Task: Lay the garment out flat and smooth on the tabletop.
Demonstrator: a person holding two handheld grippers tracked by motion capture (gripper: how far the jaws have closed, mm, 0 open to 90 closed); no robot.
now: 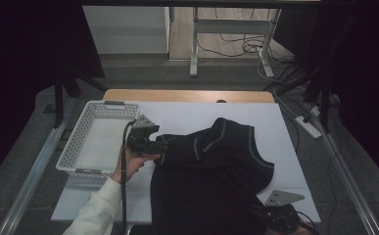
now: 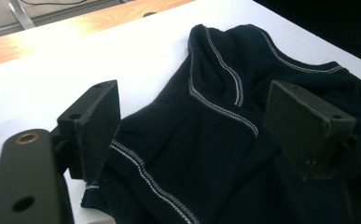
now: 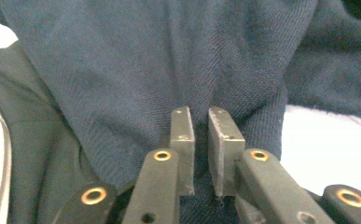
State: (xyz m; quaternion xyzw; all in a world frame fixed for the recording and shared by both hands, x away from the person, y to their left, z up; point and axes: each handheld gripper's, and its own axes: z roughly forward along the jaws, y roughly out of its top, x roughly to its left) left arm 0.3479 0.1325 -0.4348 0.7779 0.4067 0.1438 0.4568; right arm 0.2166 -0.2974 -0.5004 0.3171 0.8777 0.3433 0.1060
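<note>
1. Your left gripper (image 1: 161, 145) is spread wide, jaws straddling the ribbed edge of the dark garment (image 1: 211, 176) without touching it; the striped hem (image 2: 145, 175) lies just ahead of and under the near jaw.
2. Your right gripper (image 3: 200, 135) is pressed nearly together, pinching a fold of the garment; cloth bunches up directly in front of the jaws, and white tabletop (image 3: 327, 144) shows just beside them.
3. Garment location: spread and rumpled across the white table, reaching from one gripper to the other. The white basket (image 1: 79, 134) sits behind your left gripper, apart from the cloth.
4. Risk: close the left gripper from this height and you'll likely catch only air or a thin edge, because the jaws sit over the fabric, not around it.
5. Risk: the right pinch looks shallow; pull hard and the knit may slip out.
6. Risk: lifting one side alone could drag the cloth off the near table edge.
</note>
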